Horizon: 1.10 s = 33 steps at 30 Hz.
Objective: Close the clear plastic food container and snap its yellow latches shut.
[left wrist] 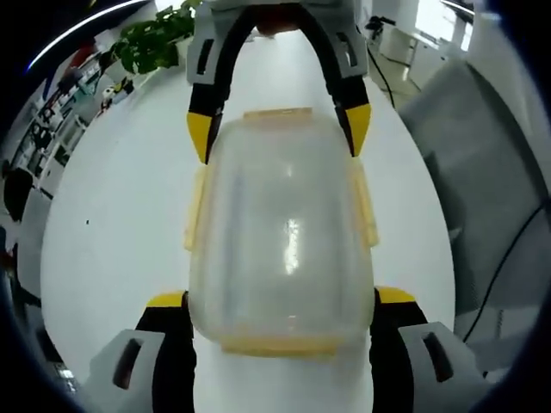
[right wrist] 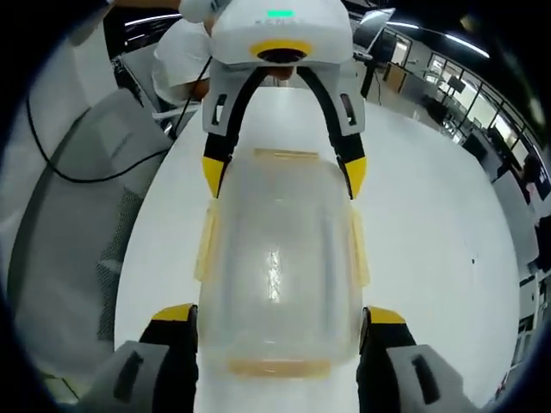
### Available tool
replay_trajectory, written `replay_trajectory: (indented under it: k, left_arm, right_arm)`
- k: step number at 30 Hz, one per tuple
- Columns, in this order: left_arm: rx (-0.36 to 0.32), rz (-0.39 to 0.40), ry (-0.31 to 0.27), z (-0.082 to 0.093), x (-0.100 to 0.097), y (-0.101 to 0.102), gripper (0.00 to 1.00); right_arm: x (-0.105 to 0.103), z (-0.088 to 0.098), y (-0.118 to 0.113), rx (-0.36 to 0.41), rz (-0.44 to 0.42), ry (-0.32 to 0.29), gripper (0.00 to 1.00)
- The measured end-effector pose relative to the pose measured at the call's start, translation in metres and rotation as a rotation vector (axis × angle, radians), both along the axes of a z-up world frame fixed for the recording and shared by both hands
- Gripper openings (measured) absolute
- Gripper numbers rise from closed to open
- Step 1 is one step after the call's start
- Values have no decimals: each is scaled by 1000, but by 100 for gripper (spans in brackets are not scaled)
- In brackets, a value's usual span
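An office: white table [left wrist: 129, 224], potted plant [left wrist: 155, 39], desks [right wrist: 465, 95] behind

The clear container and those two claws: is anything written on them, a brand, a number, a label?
None that can be read.
Clear container: no print or label shows on its lid or its yellow latches.
Left claw and right claw: no lettering.
Shelves far off in the left gripper view: too small and blurred to read.
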<state>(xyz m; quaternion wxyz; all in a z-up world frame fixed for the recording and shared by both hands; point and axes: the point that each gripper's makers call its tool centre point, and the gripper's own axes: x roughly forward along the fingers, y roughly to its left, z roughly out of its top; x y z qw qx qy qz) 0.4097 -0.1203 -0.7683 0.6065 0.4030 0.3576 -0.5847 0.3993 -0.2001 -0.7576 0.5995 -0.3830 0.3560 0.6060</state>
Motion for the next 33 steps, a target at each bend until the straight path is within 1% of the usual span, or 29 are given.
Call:
replay_trajectory:
  k: [4,7,14,18,22,27,33]
  left_arm:
    - [12,2,-1,0,-1,16,82]
    - [7,7,0,-1,-1,27,82]
    - [8,-2,0,-1,6,32,83]
    - [8,-8,3,-2,13,33,83]
    - [10,-5,1,-2,26,33,83]
    - [-6,2,13,-2,42,30,83]
    - [12,-6,13,-2,64,32,83]
  right_arm:
    - [-1,0,17,-11,6,-2,76]
    - [-1,-1,24,-16,10,-2,76]
    - [6,-2,29,-34,9,0,76]
    - [14,-2,30,-39,9,0,76]
    - [26,-1,30,-34,6,-3,76]
    - [41,-1,28,-37,17,-2,76]
    - [64,-1,30,-19,7,-2,76]
